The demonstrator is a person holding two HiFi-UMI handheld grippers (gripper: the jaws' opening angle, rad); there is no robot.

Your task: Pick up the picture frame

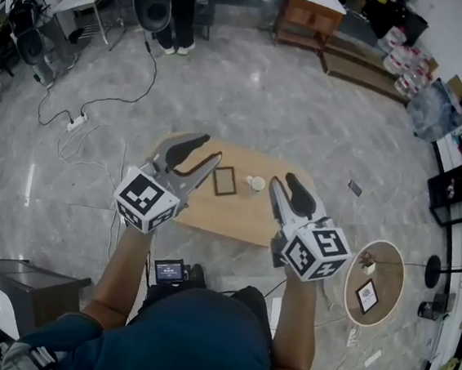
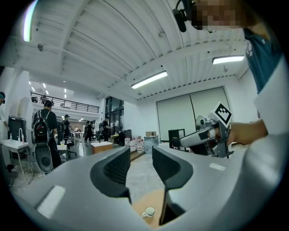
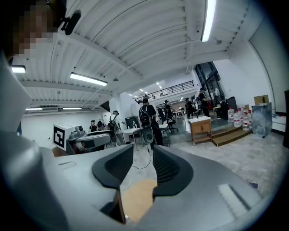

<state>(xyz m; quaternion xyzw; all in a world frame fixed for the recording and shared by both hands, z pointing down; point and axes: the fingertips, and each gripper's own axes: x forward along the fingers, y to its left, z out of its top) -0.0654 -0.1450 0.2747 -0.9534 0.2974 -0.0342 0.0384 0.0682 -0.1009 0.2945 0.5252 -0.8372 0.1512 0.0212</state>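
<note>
The picture frame (image 1: 225, 180), a small dark-rimmed rectangle, lies flat on the low oval wooden table (image 1: 228, 217), with a white cup (image 1: 256, 183) just to its right. My left gripper (image 1: 195, 157) hangs over the table's left end, jaws open and nothing between them. My right gripper (image 1: 287, 193) is held right of the cup, jaws apart and empty. In the left gripper view the open jaws (image 2: 141, 168) frame the cup (image 2: 148, 211) and a strip of table; the frame is hidden there. The right gripper view shows only tabletop (image 3: 137, 196) between its jaws (image 3: 142, 168).
A round side table (image 1: 390, 271) at the right carries a small frame (image 1: 367, 295) and a tiny plant (image 1: 366, 262). Cables and a power strip (image 1: 76, 123) lie on the floor to the left. A grey cabinet (image 1: 23, 290) stands at lower left. A person (image 1: 179, 10) stands at the back.
</note>
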